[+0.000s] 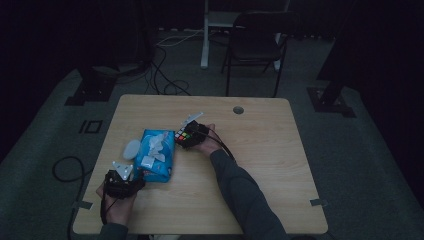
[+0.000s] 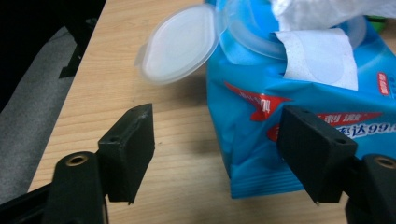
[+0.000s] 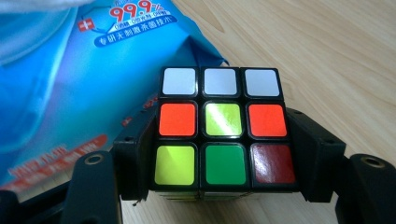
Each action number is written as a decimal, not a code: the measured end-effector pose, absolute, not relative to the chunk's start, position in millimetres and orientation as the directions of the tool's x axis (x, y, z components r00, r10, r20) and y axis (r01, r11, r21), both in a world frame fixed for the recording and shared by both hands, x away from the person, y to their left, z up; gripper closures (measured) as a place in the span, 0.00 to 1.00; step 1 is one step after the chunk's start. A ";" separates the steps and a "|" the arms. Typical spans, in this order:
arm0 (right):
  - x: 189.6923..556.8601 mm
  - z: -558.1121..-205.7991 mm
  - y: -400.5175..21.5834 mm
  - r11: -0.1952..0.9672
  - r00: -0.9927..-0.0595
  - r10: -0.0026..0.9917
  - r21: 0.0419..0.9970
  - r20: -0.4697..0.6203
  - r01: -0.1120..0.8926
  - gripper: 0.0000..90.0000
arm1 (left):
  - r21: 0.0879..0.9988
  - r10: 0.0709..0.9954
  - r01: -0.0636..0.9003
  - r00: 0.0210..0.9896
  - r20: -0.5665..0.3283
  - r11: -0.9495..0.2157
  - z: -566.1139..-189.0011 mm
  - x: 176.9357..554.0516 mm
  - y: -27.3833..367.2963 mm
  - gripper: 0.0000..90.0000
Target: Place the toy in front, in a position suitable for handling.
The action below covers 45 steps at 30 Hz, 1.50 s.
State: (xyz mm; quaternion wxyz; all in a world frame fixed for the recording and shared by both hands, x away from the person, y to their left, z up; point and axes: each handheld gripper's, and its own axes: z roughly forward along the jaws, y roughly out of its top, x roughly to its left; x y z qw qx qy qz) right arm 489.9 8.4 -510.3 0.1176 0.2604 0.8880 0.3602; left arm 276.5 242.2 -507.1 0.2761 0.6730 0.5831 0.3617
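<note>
A blue pack of wet wipes (image 1: 155, 155) lies on the wooden table (image 1: 265, 165), its round clear lid (image 2: 180, 44) flipped open to the left and a white wipe (image 2: 322, 56) sticking out of the top. My left gripper (image 2: 224, 140) is at the pack's near left corner with its jaws wide apart; the corner lies between them and the left pad stands clear of it. A Rubik's cube (image 3: 223, 128) sits right of the pack. My right gripper (image 3: 224, 154) has both pads against the cube's sides, low over the table.
A black chair (image 1: 255, 45) and a white desk leg (image 1: 205, 40) stand beyond the table's far edge. Cables (image 1: 165, 75) trail over the dark floor. A round grommet hole (image 1: 238, 110) marks the table's far side. Bare wood lies to the right.
</note>
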 end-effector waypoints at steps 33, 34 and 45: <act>407.8 -507.8 -107.5 0.587 -0.827 0.562 0.719 -0.032 0.371 0.38 | 0.787 0.996 0.612 0.090 0.029 -0.078 -496.2 299.4 289.2 0.44; 408.1 -509.0 -108.2 0.584 -0.826 0.563 0.720 -0.026 0.375 0.38 | 0.787 0.995 0.614 0.097 0.012 -0.069 -494.7 299.4 290.8 0.44; 408.9 -516.7 -112.1 0.563 -0.823 0.568 0.729 0.001 0.390 0.37 | 0.825 0.984 0.555 0.179 0.005 -0.105 -465.2 304.7 287.5 0.44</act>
